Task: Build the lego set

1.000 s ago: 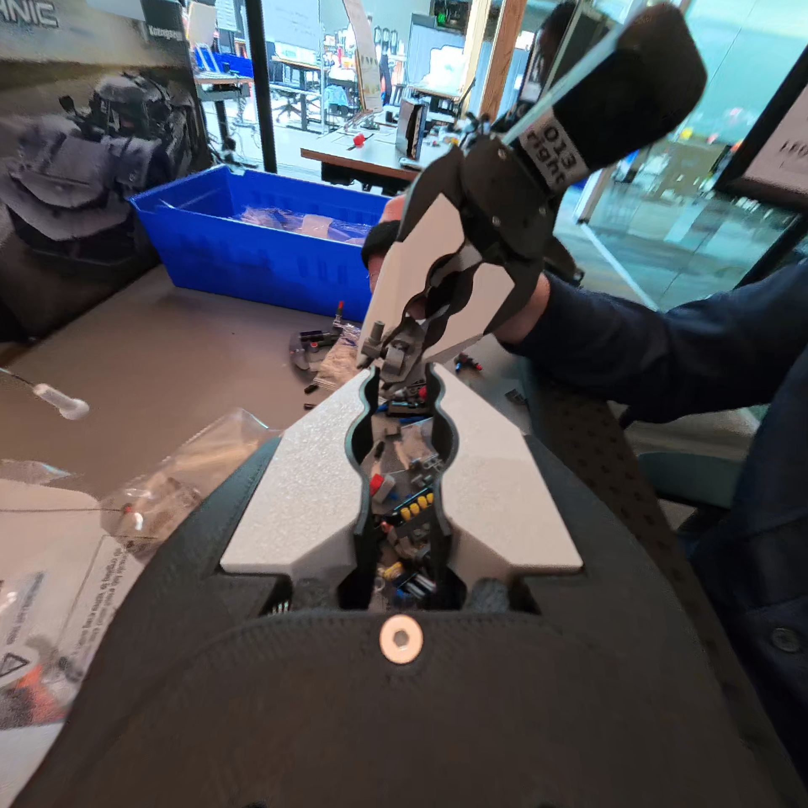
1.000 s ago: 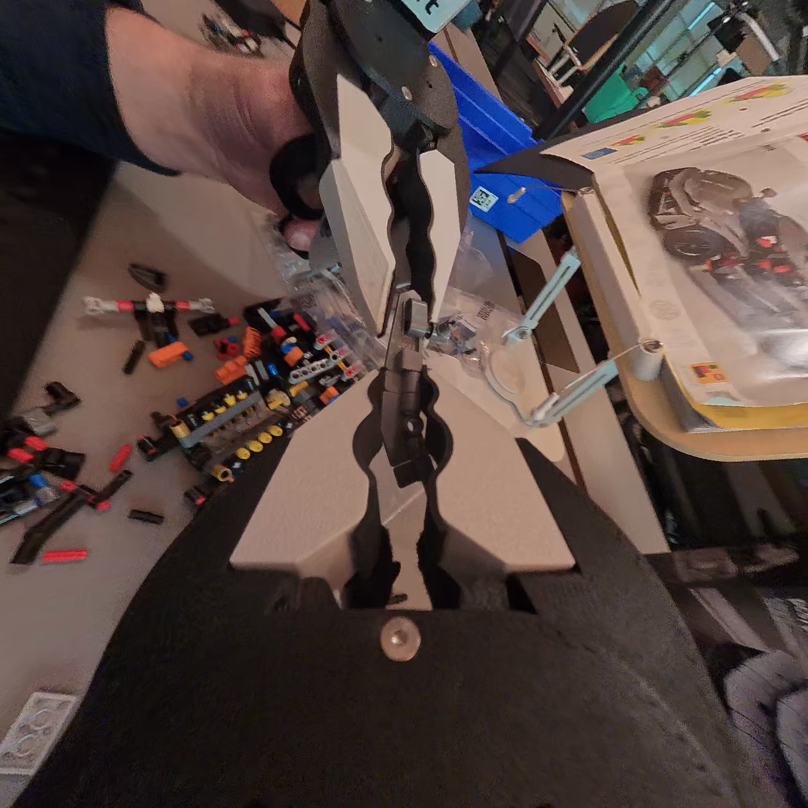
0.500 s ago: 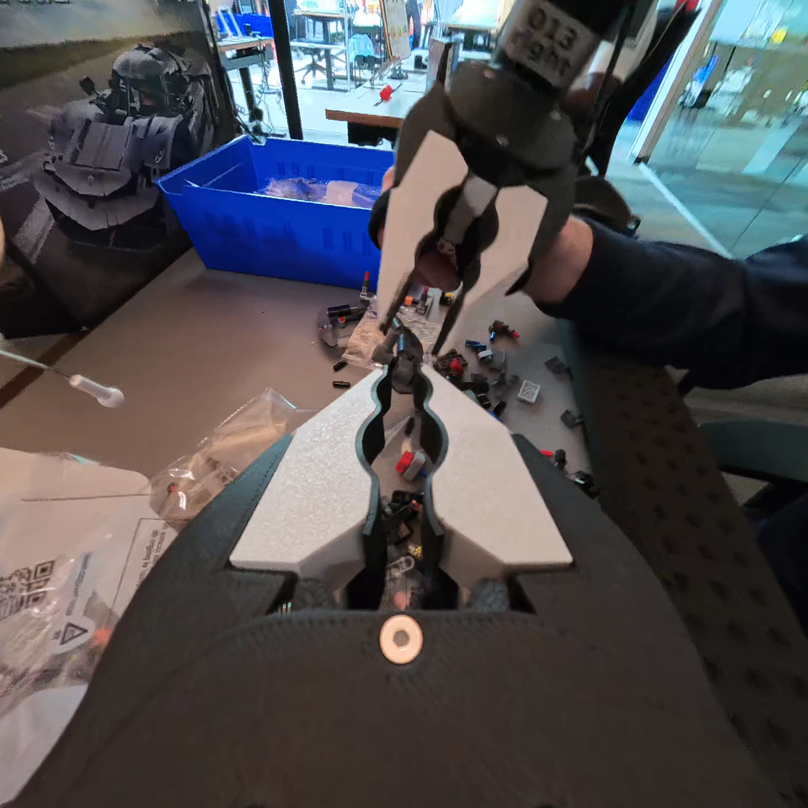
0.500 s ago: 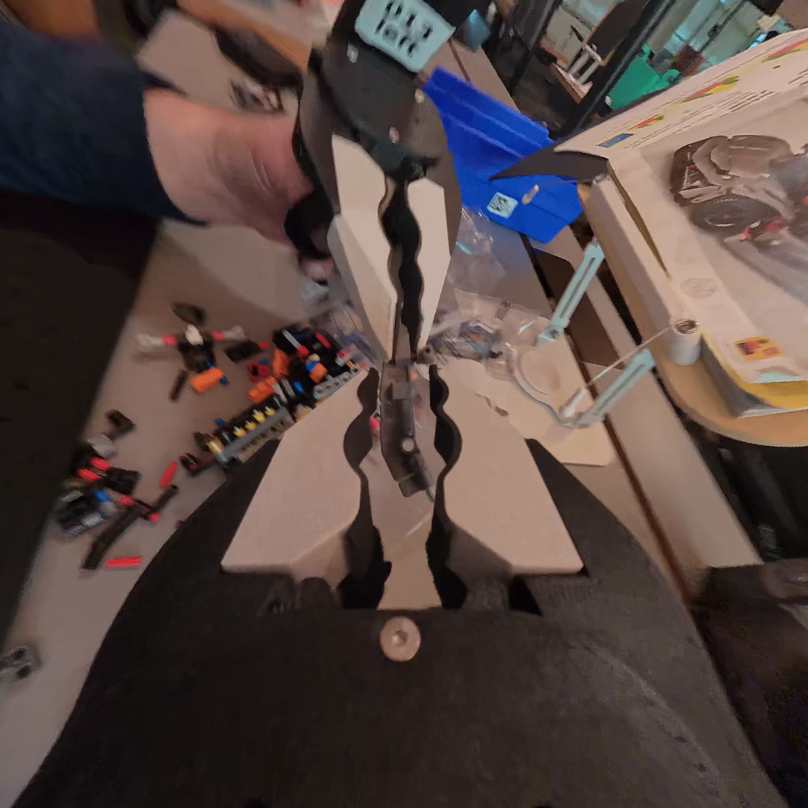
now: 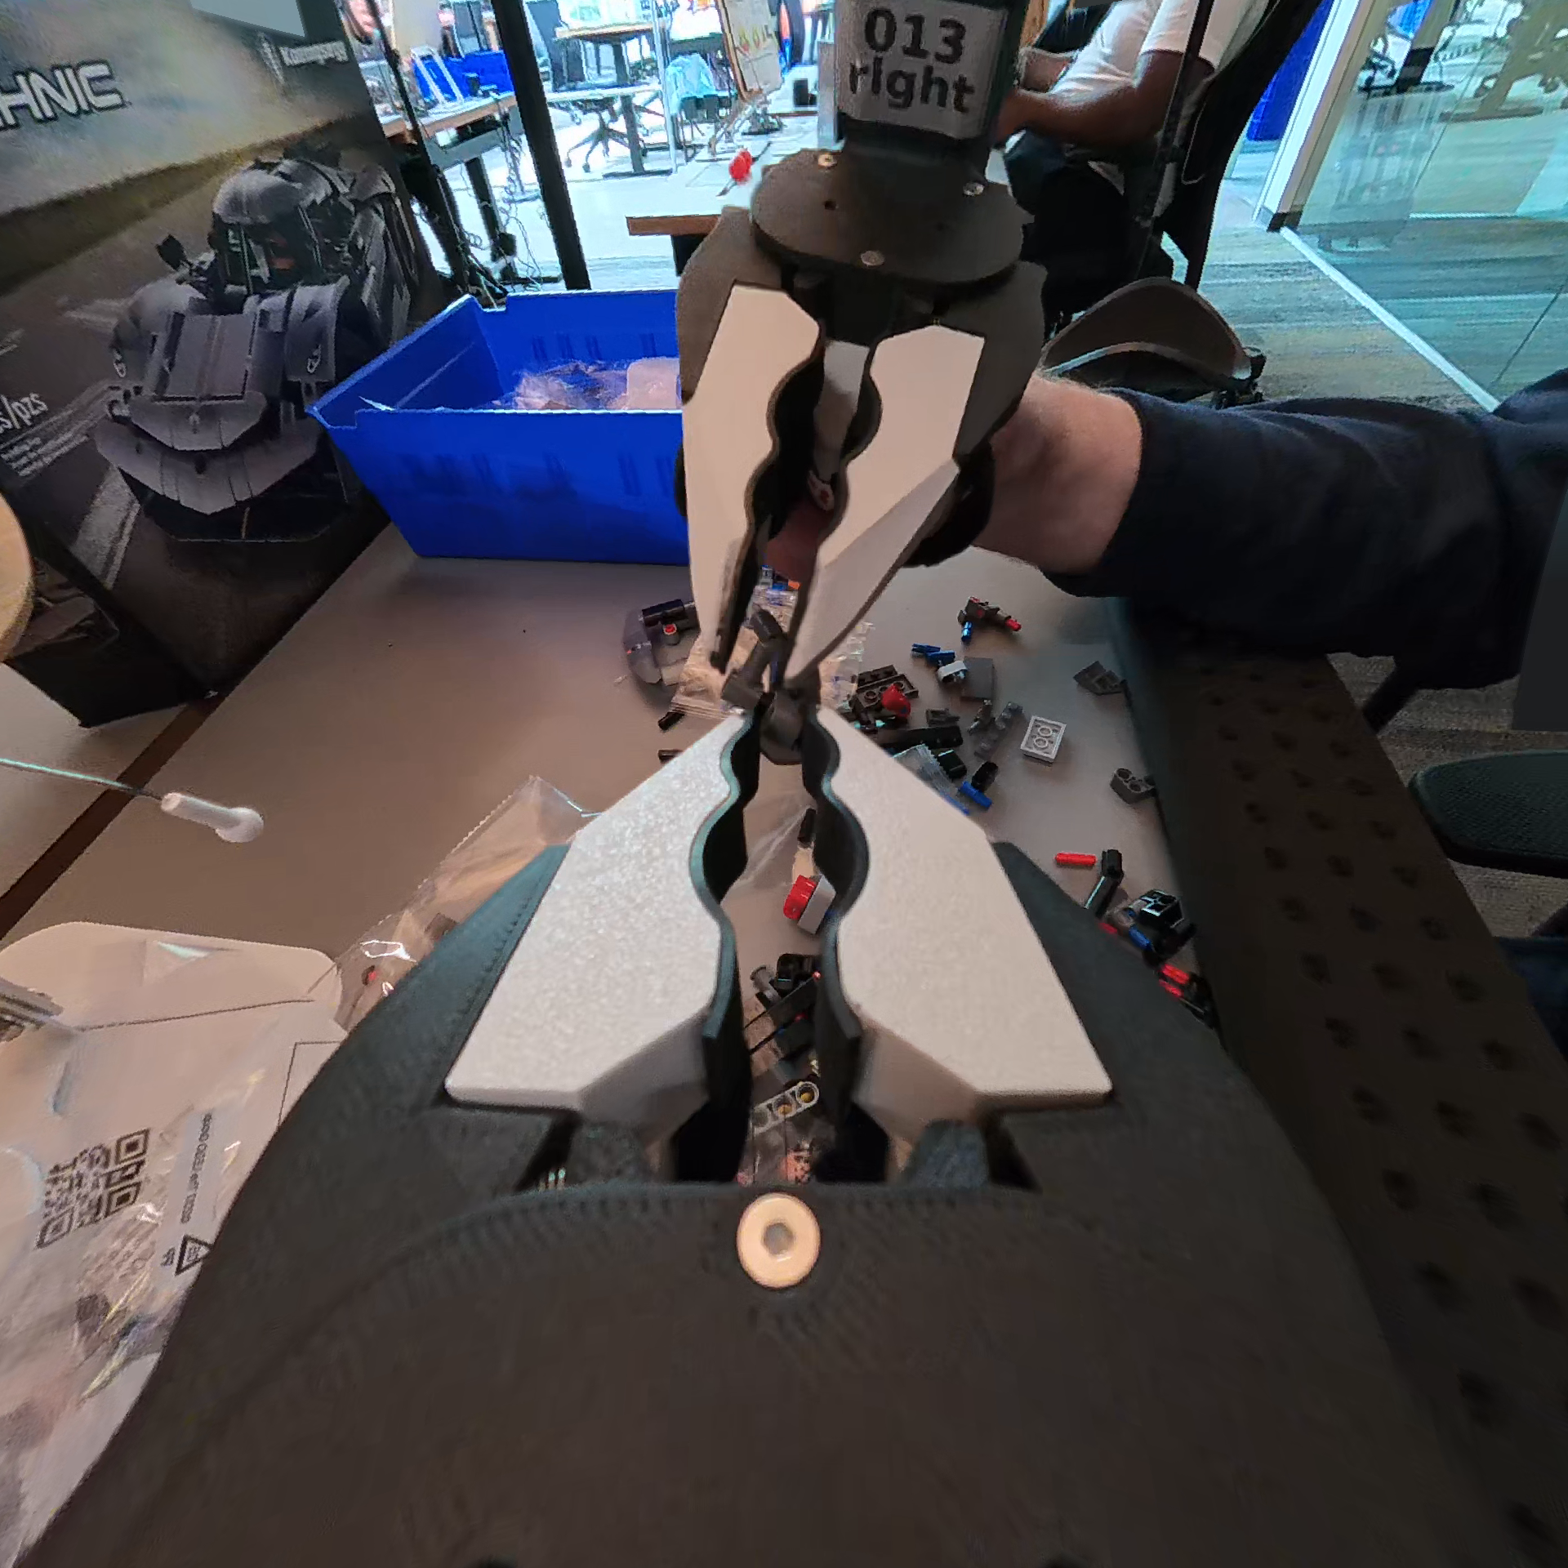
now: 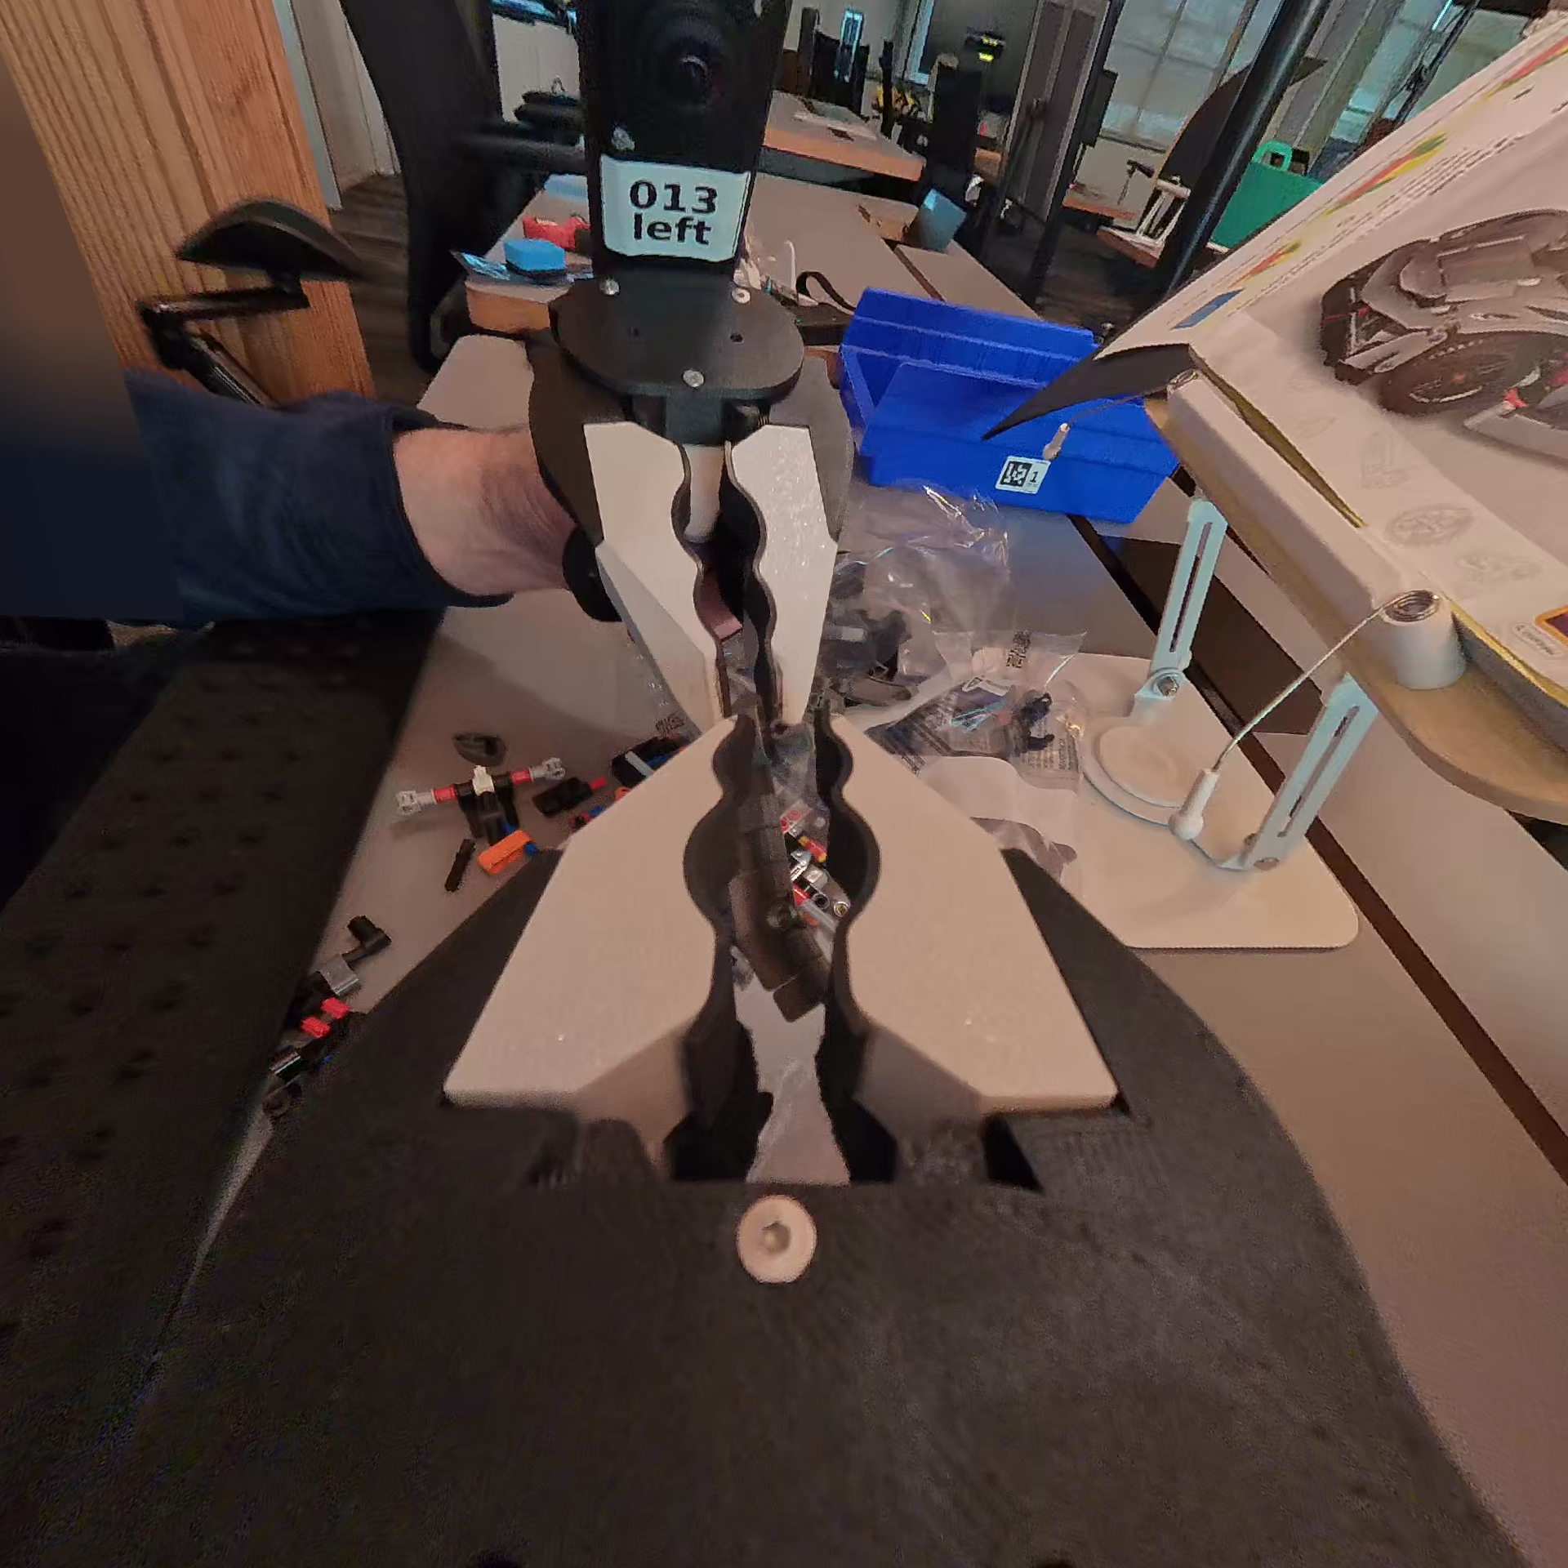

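Observation:
In the left wrist view my left gripper (image 5: pixel 776 734) is shut on a small dark grey lego piece (image 5: pixel 781 725) at its tips, held above the table. My right gripper (image 5: pixel 759 670) comes in from above, tip to tip with it, and pinches a dark grey lego beam (image 5: pixel 758 649). In the right wrist view my right gripper (image 6: pixel 776 734) has that dark beam (image 6: pixel 768 882) lying along the gap between its fingers. The left gripper (image 6: pixel 764 704) faces it head-on. The two pieces touch where the tips meet; the joint itself is hidden.
Loose lego pieces (image 5: pixel 933 721) (image 6: pixel 509 806) and clear plastic bags (image 5: pixel 127 1145) (image 6: pixel 959 594) lie on the grey table. A blue bin (image 5: pixel 509 441) (image 6: pixel 1001 424) stands at the back. The set's box (image 5: pixel 170 339) is on the left. An instruction booklet (image 6: pixel 1400 382) rests on a white stand (image 6: pixel 1230 891).
Both grippers have swung round to face each other straight on, with their tips staying together. Each still holds its piece.

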